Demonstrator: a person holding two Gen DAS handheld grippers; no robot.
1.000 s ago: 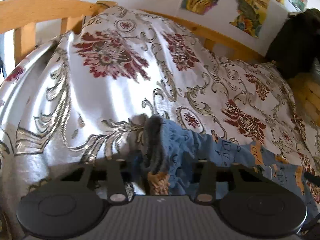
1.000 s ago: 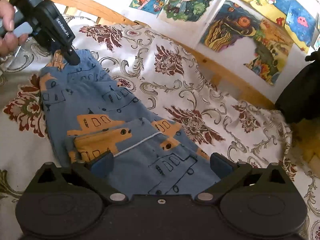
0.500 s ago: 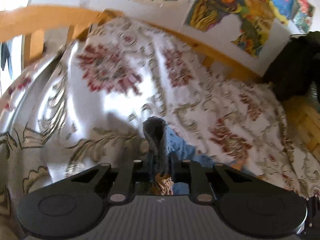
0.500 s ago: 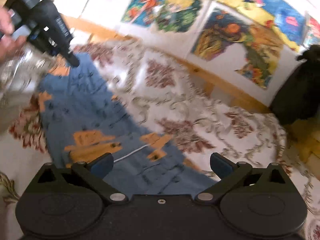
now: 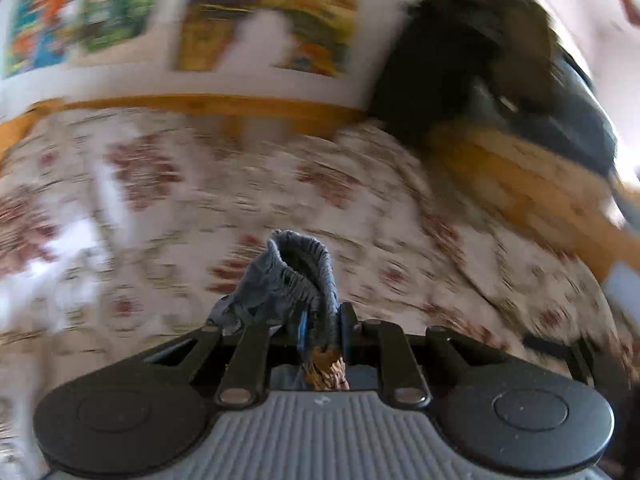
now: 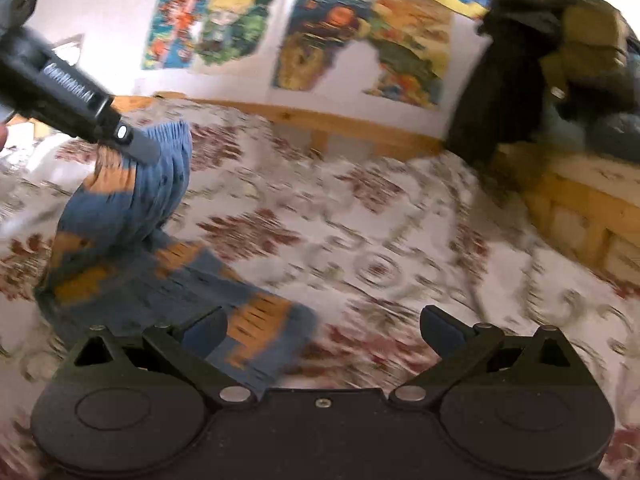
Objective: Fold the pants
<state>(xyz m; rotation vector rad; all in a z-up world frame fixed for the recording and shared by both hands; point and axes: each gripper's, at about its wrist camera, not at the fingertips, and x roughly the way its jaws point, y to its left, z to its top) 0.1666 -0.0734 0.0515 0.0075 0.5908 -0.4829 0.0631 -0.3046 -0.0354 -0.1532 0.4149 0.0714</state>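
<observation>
The left gripper [image 5: 316,332] has its fingers pinched tight on the gathered elastic waistband of the pants [image 5: 294,280], which bunches up just above the fingers in the lower middle of the left wrist view. In the right wrist view the same gripper [image 6: 136,148] enters from the upper left with the blue and orange pants [image 6: 132,240] hanging from it in a loose drape; the lower part trails down to the bottom left of the frame and lies on the floral bedspread [image 6: 380,248]. The right gripper [image 6: 324,328] hovers with its fingers spread wide and nothing between them, one blue pad just over the fabric's lower end. The cloth looks light, thin and very limp, so it will likely sag and fold on itself wherever it is unsupported, and a single pinch point will let it twist. The ribbed waistband is probably the firmest hold, being thick and grippy. For a clean fold the free gripper would do best to take the leg hems or the opposite corner of the waist, gripping both layers together. Both views are motion-blurred, so fine creases cannot be read.
</observation>
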